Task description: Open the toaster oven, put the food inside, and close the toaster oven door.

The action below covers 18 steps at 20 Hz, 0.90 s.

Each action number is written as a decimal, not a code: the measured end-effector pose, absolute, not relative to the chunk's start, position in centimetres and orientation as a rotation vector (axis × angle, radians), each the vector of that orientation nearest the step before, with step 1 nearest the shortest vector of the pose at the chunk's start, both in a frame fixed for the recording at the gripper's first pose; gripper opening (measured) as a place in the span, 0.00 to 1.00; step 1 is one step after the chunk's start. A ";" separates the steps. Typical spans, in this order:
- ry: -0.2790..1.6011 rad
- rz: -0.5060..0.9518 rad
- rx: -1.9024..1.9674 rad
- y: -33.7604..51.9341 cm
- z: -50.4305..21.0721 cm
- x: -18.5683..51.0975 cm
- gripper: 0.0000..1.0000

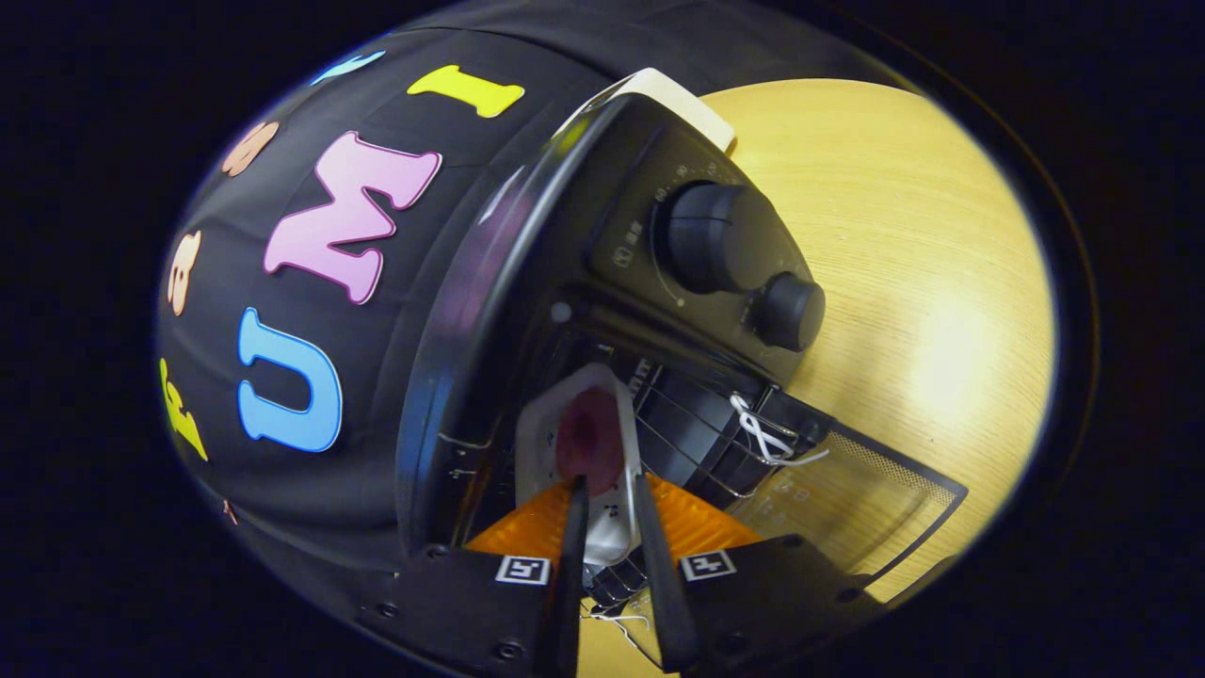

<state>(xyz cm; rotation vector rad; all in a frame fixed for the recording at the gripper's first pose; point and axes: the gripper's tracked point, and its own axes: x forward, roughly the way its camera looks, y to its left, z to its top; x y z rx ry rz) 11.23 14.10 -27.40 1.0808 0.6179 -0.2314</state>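
White tray with a reddish piece of food sits low centre, inside the open toaster oven, on its rack. The gripper is clamped on the tray's near edge. Advisable: seat the tray flat and fully in, clear of the glass door at lower right, then release.

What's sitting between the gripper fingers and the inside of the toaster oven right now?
In the gripper view, a white tray carrying a dark red piece of food sits there; the fingers grip its near edge at the open toaster oven.

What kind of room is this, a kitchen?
More likely a staged recording booth: a toaster oven with its door open sits on a wooden table before a black cloth wall. The gripper holds a food tray.
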 end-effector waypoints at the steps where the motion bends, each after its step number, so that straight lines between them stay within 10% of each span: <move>1: 0.634 -0.217 1.080 14.5 -27.5 10.9 0.41; 18: 0.769 0.007 0.922 16.3 -26.0 4.1 0.99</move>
